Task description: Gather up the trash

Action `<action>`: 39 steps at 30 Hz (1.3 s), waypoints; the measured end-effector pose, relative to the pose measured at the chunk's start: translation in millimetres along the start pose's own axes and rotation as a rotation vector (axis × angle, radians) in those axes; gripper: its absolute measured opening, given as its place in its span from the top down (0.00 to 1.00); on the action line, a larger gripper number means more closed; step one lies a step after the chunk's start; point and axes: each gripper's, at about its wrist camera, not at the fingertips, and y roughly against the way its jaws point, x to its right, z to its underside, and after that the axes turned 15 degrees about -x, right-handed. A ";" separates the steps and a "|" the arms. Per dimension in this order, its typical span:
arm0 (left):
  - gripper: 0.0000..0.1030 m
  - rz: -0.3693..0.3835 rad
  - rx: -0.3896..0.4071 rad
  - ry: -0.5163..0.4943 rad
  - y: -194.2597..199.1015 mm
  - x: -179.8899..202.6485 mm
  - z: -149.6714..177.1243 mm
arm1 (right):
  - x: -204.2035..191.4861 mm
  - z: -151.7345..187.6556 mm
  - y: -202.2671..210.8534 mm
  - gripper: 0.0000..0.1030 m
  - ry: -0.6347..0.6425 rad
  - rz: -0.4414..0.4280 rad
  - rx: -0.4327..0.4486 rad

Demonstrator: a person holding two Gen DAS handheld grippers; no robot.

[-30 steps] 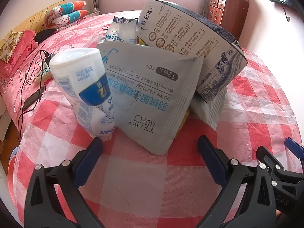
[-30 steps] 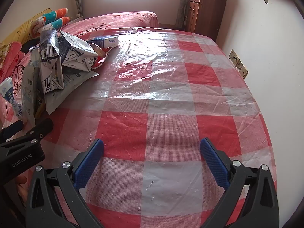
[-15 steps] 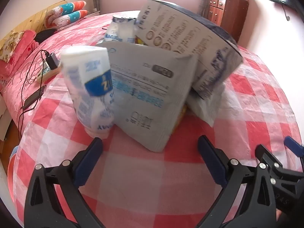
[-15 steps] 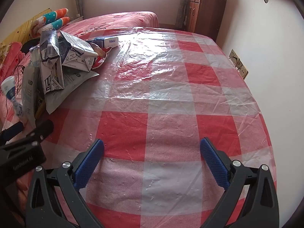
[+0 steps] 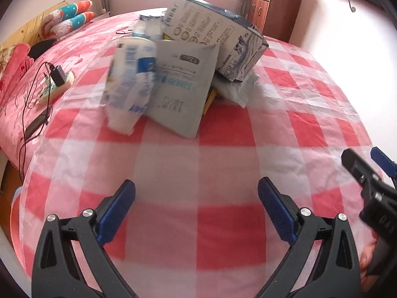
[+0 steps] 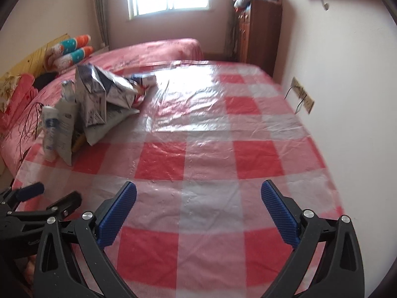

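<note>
While both tools hang over the checked desk [image 6: 211, 154] with nothing in them, the trash sits in one heap toward the far left part of the cloth, and that placing decides which hand should go. From the left tool [image 5: 196, 208], whose blue pads stand wide apart, the heap lies dead ahead, between eleven and one o'clock, with a stretch of bare cloth between the pads and the closest piece. That piece is a white bottle with a blue label [image 5: 129, 84], upright with a slight lean, at about eleven o'clock; touching it on the right is a flat grey packet [image 5: 181, 84] propped on its lower edge, and behind both, toward one o'clock, a big crumpled printed bag [image 5: 218, 34] lies on top of the rest. From the right tool [image 6: 198, 208], also spread wide, the same heap is at ten o'clock and well apart, the bottle [image 6: 49, 129] and packet [image 6: 65, 129] small at the near edge of the pile; the left tool shows in that view at eight o'clock. I judge the left hand the nearer one by a clear margin. The bottle's long axis runs nearly vertical, so a level approach straight forward, with the pads closing across its body, looks the natural next move. The left view is blurred, so fine print cannot be read.
</note>
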 end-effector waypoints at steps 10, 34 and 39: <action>0.04 0.041 0.132 0.034 69.0 -38.3 19.7 | -0.1 18.5 79.1 0.04 -0.022 0.003 0.236; 0.04 0.028 0.452 -0.058 173.3 -38.2 67.3 | -1.6 43.0 169.0 0.04 -0.039 0.047 0.408; 0.04 0.026 0.478 -0.053 180.4 -39.8 74.2 | -1.3 45.9 173.3 0.04 -0.048 0.046 0.417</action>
